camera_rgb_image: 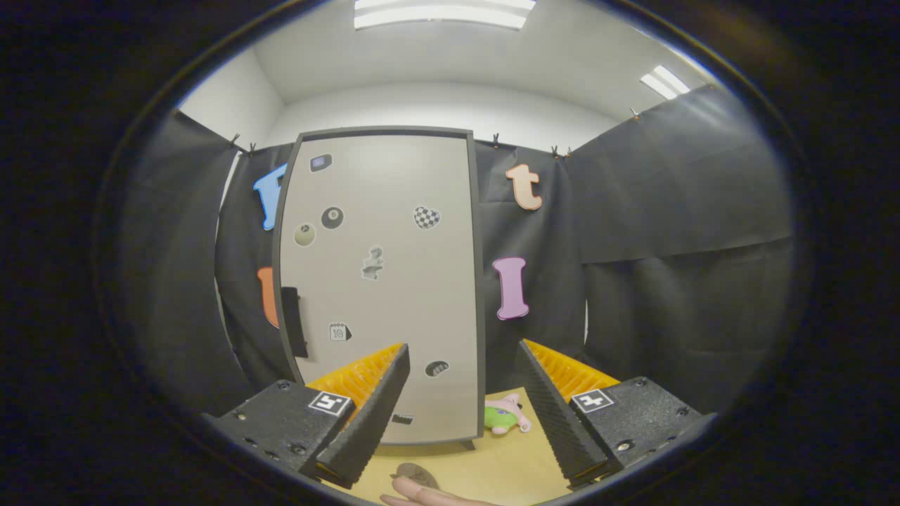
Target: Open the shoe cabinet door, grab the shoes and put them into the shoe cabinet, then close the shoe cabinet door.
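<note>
Nothing done yet, I'd say: the shoe cabinet (380, 281) stands at twelve o'clock, door shut. The tongs (460, 400) gape wide, empty. Small shoes (506, 416) lie on the counter (492, 471) at one o'clock.

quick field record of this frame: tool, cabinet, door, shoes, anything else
tool: open, empty, aimed at the cabinet
cabinet: tall grey shoe cabinet with dark frame, upright on the yellow-tan table, stickers on its front
door: shut; black handle on its left edge
shoes: small green and pink shoe at the cabinet's right foot, between the fingers
other: a hand below the tool
</note>
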The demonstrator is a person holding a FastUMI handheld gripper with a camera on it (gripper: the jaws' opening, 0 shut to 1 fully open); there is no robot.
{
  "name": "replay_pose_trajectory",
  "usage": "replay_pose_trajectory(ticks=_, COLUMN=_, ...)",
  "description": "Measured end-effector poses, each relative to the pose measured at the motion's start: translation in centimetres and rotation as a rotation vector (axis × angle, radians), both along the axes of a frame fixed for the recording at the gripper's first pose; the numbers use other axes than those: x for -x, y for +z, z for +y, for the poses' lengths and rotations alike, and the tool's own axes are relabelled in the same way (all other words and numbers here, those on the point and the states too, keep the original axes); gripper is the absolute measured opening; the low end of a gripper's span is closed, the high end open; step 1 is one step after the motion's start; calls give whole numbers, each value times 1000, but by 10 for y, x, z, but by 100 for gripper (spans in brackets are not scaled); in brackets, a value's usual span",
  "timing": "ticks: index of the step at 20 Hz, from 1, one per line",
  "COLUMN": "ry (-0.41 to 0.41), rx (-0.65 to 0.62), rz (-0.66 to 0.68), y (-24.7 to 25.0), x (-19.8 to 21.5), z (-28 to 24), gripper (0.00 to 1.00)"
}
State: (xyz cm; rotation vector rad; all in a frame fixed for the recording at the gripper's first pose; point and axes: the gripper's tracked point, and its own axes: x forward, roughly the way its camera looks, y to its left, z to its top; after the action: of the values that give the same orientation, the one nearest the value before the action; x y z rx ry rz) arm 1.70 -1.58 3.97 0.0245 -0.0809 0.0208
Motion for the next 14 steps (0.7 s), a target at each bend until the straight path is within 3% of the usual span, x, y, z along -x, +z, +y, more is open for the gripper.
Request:
replay_pose_trajectory(ticks=5, ry=102, rx=8, rz=25, y=0, x=-39, z=68, gripper=99)
replay_pose_trajectory(ticks=11, ry=337, rx=20, rz=60, y=-12, x=-87, z=183, gripper=99)
replay_pose_trajectory(ticks=14, ry=407, rx=44, rz=45, y=-14, x=-100, z=226, gripper=99)
